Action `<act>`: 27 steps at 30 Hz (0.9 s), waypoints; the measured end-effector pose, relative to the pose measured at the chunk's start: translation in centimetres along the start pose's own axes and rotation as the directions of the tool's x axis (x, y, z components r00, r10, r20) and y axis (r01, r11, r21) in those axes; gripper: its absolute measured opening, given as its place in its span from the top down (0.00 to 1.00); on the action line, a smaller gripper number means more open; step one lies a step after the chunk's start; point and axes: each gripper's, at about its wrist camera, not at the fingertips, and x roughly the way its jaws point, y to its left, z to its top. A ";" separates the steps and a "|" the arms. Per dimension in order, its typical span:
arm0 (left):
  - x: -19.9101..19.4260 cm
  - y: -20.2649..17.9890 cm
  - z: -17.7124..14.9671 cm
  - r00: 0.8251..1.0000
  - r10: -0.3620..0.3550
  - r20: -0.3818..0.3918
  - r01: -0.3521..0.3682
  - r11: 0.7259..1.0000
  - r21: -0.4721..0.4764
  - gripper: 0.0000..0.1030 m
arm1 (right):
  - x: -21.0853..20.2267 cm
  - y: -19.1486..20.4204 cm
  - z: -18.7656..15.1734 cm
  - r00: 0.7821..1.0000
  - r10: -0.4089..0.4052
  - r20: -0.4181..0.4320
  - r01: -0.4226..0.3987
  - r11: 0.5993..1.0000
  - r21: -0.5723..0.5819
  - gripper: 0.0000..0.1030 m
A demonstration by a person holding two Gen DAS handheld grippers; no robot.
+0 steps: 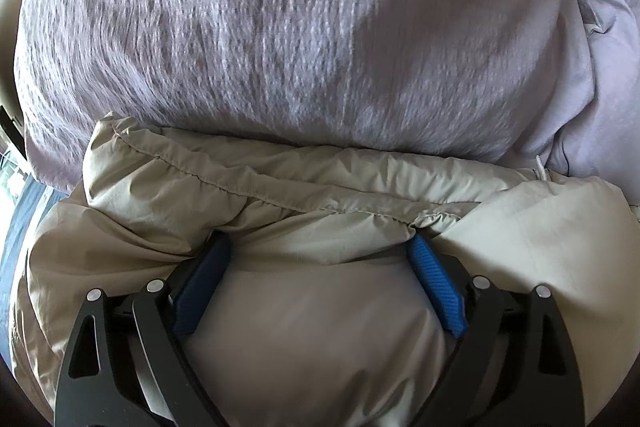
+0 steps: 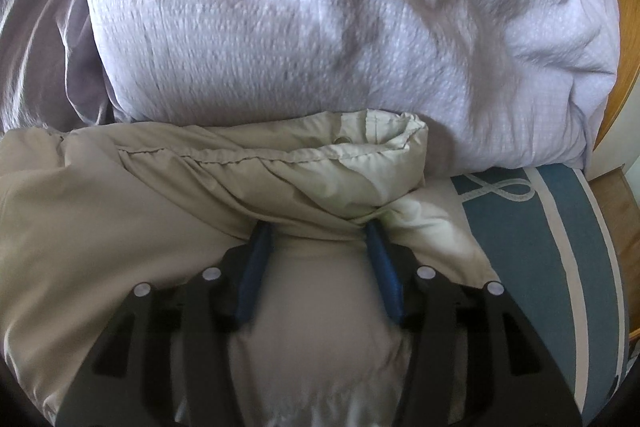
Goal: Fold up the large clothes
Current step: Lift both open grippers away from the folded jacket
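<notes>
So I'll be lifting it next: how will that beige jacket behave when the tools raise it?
The jacket looks puffy and creased, so it will likely sag and droop, not hold shape. Its smooth shell may slip between the left tool pads. It is probably light for its bulk; the gathered hem could unroll.

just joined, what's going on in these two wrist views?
A person with a handheld gripper in each hand is folding a beige garment on a bed. The left gripper and right gripper both have their jaws spread, blue fingers pressed into the fabric just below its gathered hem; neither is pinching it. The garment lies against a lavender pillow, with a blue patterned sheet showing at the right.
</notes>
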 end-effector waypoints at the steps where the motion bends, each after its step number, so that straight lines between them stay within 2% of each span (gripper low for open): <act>1: 0.0 0.0 0.0 1.000 0.001 -0.005 -0.001 1.000 0.000 0.11 | 0.0 -0.1 0.0 1.000 0.004 -0.005 -0.004 1.000 0.003 0.50; 7: -2.1 1.1 -0.7 0.999 0.011 -0.038 -0.012 1.000 -0.008 0.12 | -2.5 -2.0 0.3 0.998 0.058 -0.033 -0.056 0.996 0.068 0.45; 11: -5.3 3.1 -2.1 1.000 -0.006 -0.022 0.005 0.999 -0.036 0.12 | -5.6 -4.5 -0.9 0.996 0.081 -0.025 -0.077 0.989 0.127 0.30; 13: -7.0 4.9 -3.3 1.000 -0.016 -0.018 0.015 0.998 -0.068 0.12 | -6.8 -6.0 -1.7 0.994 0.107 -0.027 -0.101 0.981 0.168 0.27; 14: -7.5 5.6 -3.8 1.000 -0.008 -0.019 0.007 0.997 -0.079 0.12 | -7.4 -6.6 -2.2 0.993 0.110 -0.037 -0.101 0.977 0.188 0.23; 20: -9.6 11.3 -7.8 0.999 0.017 -0.052 -0.027 0.979 -0.200 0.12 | -9.1 -10.3 -6.4 0.974 0.187 -0.125 -0.143 0.943 0.301 0.21; 23: -10.5 12.6 -9.3 0.997 0.036 -0.070 -0.051 0.971 -0.234 0.12 | -8.9 -10.8 -8.4 0.959 0.237 -0.156 -0.166 0.916 0.366 0.21; 27: -11.4 13.9 -11.2 0.994 0.010 -0.110 -0.043 0.953 -0.299 0.12 | -8.7 -11.2 -10.0 0.939 0.296 -0.175 -0.200 0.885 0.420 0.21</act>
